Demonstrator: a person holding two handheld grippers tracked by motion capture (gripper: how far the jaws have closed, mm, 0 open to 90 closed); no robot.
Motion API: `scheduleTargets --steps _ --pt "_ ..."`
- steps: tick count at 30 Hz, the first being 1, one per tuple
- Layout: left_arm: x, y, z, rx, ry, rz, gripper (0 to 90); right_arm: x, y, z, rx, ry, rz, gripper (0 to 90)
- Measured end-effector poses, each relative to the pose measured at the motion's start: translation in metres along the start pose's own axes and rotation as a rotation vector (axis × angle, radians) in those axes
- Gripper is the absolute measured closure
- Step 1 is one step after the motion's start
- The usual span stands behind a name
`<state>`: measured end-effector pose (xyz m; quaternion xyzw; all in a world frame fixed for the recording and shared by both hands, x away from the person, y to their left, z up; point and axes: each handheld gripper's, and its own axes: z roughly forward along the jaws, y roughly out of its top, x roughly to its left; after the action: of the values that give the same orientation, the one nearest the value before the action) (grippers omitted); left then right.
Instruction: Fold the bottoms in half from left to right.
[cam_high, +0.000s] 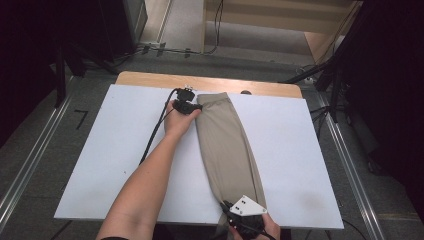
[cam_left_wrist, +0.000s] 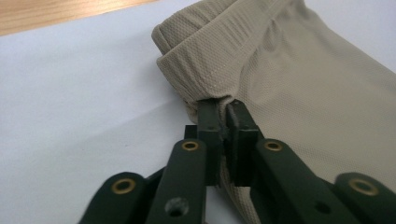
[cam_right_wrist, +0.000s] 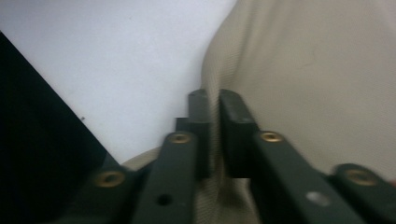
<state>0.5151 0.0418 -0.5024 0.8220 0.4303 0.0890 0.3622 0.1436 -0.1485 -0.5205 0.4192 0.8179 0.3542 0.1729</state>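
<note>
From the high view, the long folded beige knit garment (cam_high: 227, 145) lay lengthwise down the middle of the white board (cam_high: 115, 150) covering the wooden table (cam_high: 150, 78), its banded end far from the person and its other end at the near edge. The left gripper (cam_high: 194, 106) sat at the garment's far left corner, touching the cloth there, with its black cable (cam_high: 155, 131) trailing back beside the forearm. The right gripper (cam_high: 231, 210) was down at the near end, right on the fabric under its grey three-cornered plate. That near end of the garment was cut off by the bottom of the frame and partly covered by the gripper and hand, so the pinch itself was hard to make out there.

Over to the left gripper view: the jaws were clamped tight on the garment (cam_left_wrist: 299, 88), just below the ribbed waistband, and a thin fold of cloth was squeezed between the pads. The left gripper (cam_left_wrist: 226, 106) had bitten on the band's lower corner, with the board showing pale to the left.

And the right gripper view, blurred: the right gripper (cam_right_wrist: 214, 95) was pinched closed on the garment's (cam_right_wrist: 308, 70) edge, cloth running between the jaws. The left lower corner was dark and unreadable.
</note>
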Motion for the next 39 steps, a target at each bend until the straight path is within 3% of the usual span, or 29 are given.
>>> scheduleTargets --steps 2,4,8,13,18,21,28,30,32,33,34,35,37,39 --pt "0.001 0.002 -0.001 -0.004 -0.01 -0.002 88.3 -0.001 0.003 0.0 0.014 0.01 0.015 86.3" --pt "0.002 0.005 -0.003 -0.011 -0.025 -0.004 88.6 0.0 0.005 0.0 0.019 0.006 -0.004 86.7" --pt "0.006 0.013 -0.012 -0.023 -0.039 0.012 88.9 0.004 0.013 0.001 -0.013 0.053 0.016 86.9" --pt "0.012 0.021 -0.023 -0.037 -0.042 0.016 89.0 0.021 0.029 0.007 -0.042 0.096 0.008 86.8" --pt "0.02 0.023 -0.033 -0.029 -0.011 0.034 88.9 0.043 0.047 0.016 -0.07 0.129 -0.023 86.8" --pt "0.026 0.023 -0.038 -0.03 -0.004 0.022 88.9 0.054 0.057 0.022 -0.083 0.146 -0.036 86.8" --pt "0.041 0.019 -0.046 -0.023 0.011 0.015 89.0 0.071 0.075 0.032 -0.093 0.155 -0.067 86.7" --pt "0.045 0.018 -0.046 -0.023 0.001 0.011 88.7 0.076 0.078 0.035 -0.097 0.13 -0.087 86.3" --pt "0.046 0.017 -0.048 -0.043 0.012 0.014 79.8 0.076 0.078 0.038 -0.098 0.125 -0.089 80.2" --pt "0.047 0.016 -0.05 -0.064 0.001 0.017 64.7 0.074 0.079 0.04 -0.098 0.145 -0.067 61.3" --pt "0.047 0.015 -0.054 -0.083 -0.007 0.023 58.0 0.071 0.079 0.04 -0.096 0.159 -0.05 48.7" --pt "0.047 0.015 -0.058 -0.097 -0.004 0.027 52.0 0.068 0.079 0.039 -0.096 0.168 -0.03 42.0" --pt "0.047 0.013 -0.068 -0.112 -0.008 0.013 36.8 0.059 0.077 0.032 -0.136 0.206 0.01 35.5" --pt "0.046 0.008 -0.082 -0.142 -0.04 -0.007 27.6 0.049 0.077 0.025 -0.17 0.2 0.014 27.9"
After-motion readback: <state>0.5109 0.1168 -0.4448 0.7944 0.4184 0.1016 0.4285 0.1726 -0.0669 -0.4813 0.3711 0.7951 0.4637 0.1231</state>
